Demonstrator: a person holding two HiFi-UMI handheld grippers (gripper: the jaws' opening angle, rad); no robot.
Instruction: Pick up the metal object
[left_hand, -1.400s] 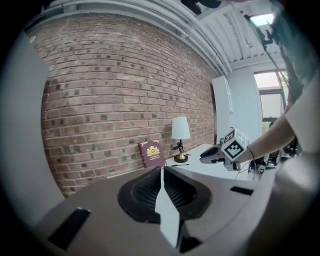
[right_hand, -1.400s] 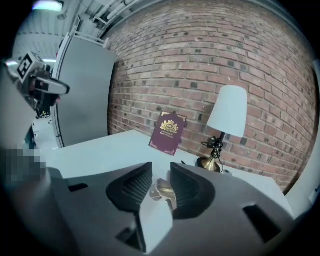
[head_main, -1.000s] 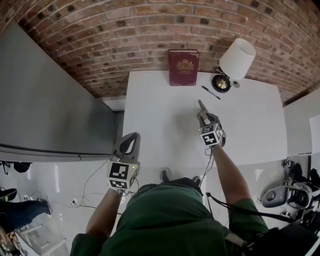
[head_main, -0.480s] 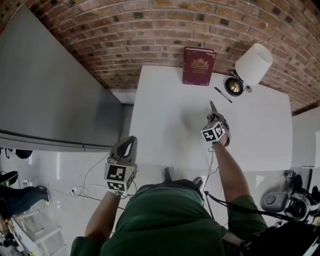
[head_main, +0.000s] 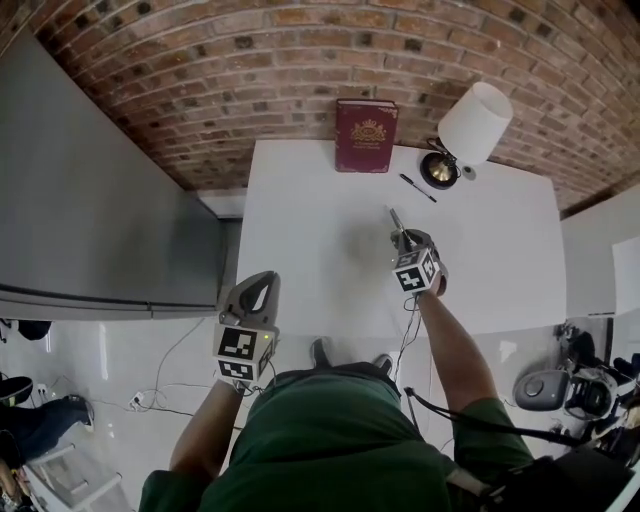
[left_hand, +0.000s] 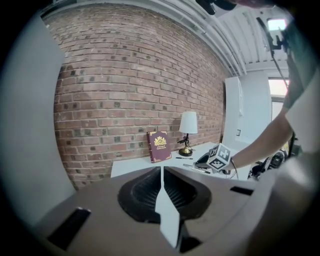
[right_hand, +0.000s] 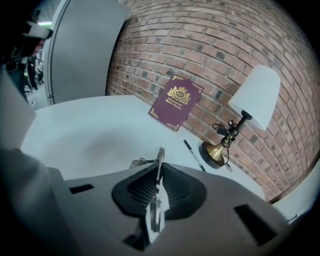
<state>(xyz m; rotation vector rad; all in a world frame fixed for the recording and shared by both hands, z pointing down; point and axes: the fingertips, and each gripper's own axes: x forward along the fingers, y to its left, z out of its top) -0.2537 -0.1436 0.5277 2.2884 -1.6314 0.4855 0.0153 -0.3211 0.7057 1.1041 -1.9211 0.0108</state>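
Right gripper (right_hand: 160, 172) jaws just closing, now pinching metal object (head_main: 395, 220): thin blade pokes out past tips, toward far side, over table (head_main: 300, 230) middle, near of pen (head_main: 418, 187). Left gripper (left_hand: 162, 172) pressed together, empty, off table's near-left corner.

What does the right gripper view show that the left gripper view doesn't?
Only the right gripper view: the right gripper close up, its jaws, which have just been closing, pressed on the thin silver metal strip.

Only the left gripper view: the left gripper, jaws together with nothing between them, plus the right gripper's marker cube and the person's forearm from outside.

Both: the dark red book against the brick wall, the brass lamp with a white shade, the black pen and the white table.
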